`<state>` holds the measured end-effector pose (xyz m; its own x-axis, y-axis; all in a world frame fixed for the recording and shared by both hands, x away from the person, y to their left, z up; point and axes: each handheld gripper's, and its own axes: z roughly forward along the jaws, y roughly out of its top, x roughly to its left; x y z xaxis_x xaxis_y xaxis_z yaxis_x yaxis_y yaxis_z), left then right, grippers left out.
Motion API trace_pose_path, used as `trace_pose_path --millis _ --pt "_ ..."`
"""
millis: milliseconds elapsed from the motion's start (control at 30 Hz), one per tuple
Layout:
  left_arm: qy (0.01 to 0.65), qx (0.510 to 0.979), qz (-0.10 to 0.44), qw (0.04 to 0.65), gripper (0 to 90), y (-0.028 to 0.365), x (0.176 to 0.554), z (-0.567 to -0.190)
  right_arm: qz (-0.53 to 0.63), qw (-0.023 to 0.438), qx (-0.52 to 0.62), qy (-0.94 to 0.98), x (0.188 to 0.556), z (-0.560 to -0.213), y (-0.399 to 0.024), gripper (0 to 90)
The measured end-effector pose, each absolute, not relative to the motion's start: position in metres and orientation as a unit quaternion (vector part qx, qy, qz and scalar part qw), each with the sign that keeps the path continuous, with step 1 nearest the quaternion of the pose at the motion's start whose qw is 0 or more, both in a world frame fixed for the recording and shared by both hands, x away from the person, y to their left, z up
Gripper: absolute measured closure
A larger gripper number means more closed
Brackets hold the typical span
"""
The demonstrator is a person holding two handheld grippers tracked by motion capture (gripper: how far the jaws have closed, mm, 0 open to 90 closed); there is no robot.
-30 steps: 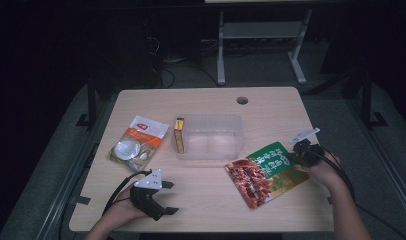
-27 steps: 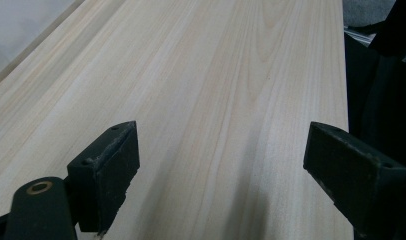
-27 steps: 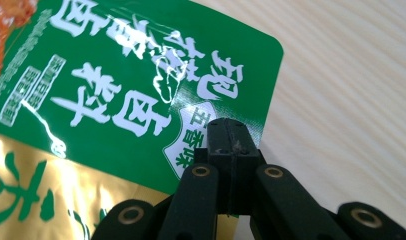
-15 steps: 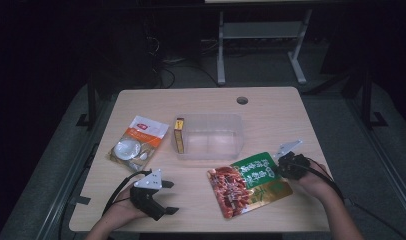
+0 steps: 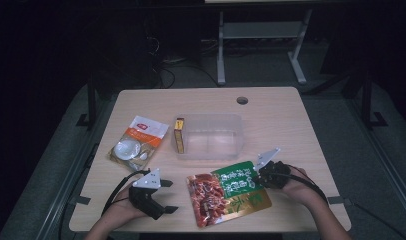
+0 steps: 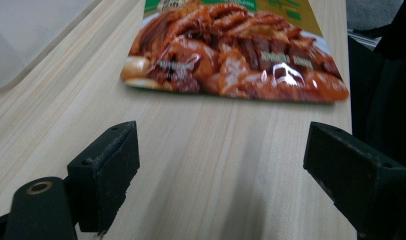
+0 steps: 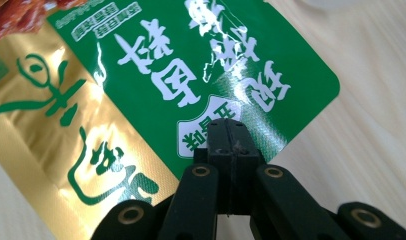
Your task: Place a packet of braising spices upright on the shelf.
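High view: right gripper clamped on pouch corner, left gripper gaping at 9 o'clock; we drag low, keeping pouch flat.

Bare table lay right of the tub; the box touched its left wall, the sachet crowding that side.

Left gripper view: snack pouch cut off by the top edge, clear plastic container cropped at the top left and blurred. Right gripper view: pouch runs off the left and top edges; the shut jaws cover part of its green end, so whether they pinch it or rest on top is unclear. High view: small yellow box print too small to read, person's forearms cropped at the bottom.
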<state>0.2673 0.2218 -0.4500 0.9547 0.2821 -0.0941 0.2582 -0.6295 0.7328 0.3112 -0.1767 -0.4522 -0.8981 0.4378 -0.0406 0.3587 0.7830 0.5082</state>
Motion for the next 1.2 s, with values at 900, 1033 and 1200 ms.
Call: trace_pose_path --millis 900,1033,1200 --pt "0.154 0.894 0.017 0.421 13.1 0.196 0.285 -0.427 0.345 0.07 0.284 0.892 0.273 -0.443 -0.196 46.5" --pt "0.136 0.905 0.01 0.402 13.3 0.177 0.295 -0.43 0.348 0.079 0.303 0.884 0.263 -0.444 -0.208 41.1" --pt "0.126 0.922 0.011 0.366 13.2 0.157 0.304 -0.44 0.35 0.087 0.307 0.88 0.255 -0.444 -0.217 38.8"
